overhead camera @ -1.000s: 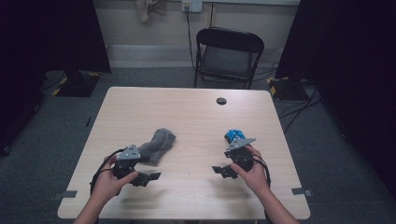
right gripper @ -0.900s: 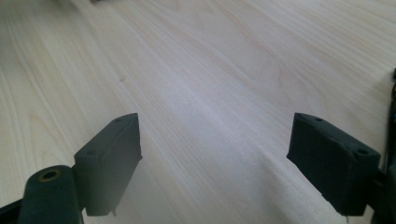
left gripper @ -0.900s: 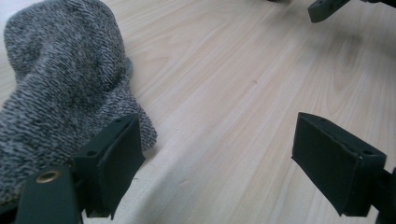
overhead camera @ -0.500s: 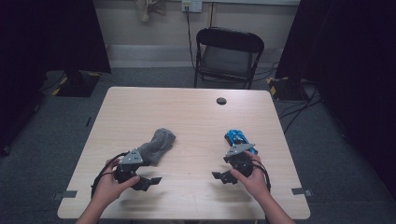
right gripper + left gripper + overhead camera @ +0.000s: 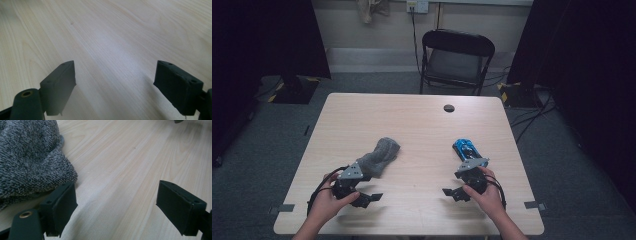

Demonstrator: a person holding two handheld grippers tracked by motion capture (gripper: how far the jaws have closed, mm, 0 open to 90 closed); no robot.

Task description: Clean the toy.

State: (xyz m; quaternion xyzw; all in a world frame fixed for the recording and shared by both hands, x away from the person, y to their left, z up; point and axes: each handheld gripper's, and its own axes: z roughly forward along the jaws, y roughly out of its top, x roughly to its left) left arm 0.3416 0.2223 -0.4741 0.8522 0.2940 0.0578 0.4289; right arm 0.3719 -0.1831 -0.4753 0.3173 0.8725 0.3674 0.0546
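The left hand-held gripper (image 5: 371,196) is held low over the near part of the desk (image 5: 422,120), and its jaws are seen spread wide apart in the left gripper view, with bare wood between them and nothing pinched. A grey knitted sock (image 5: 379,156) is laid on the desk just beyond this gripper and to its outer side; in the left gripper view the sock (image 5: 27,160) is found right against the outer face of the left-hand jaw, and whether it is touched there cannot be told. No part of the sock is caught between the pads.

The right hand-held gripper (image 5: 451,192) is held equally low, well apart from the left one, with its jaws turned inward toward the middle of the desk. Its jaws are likewise seen spread wide in the right gripper view, and only light wood grain is seen between and ahead of them (image 5: 112,37). A small blue object (image 5: 465,148) is laid on the desk just behind this gripper's body, on the far side of the hand, and is not touched by the jaws.

A small dark round spot (image 5: 449,108) is seen far ahead of the right gripper, near the desk's far edge, and a black folding chair (image 5: 455,60) is placed beyond that edge.
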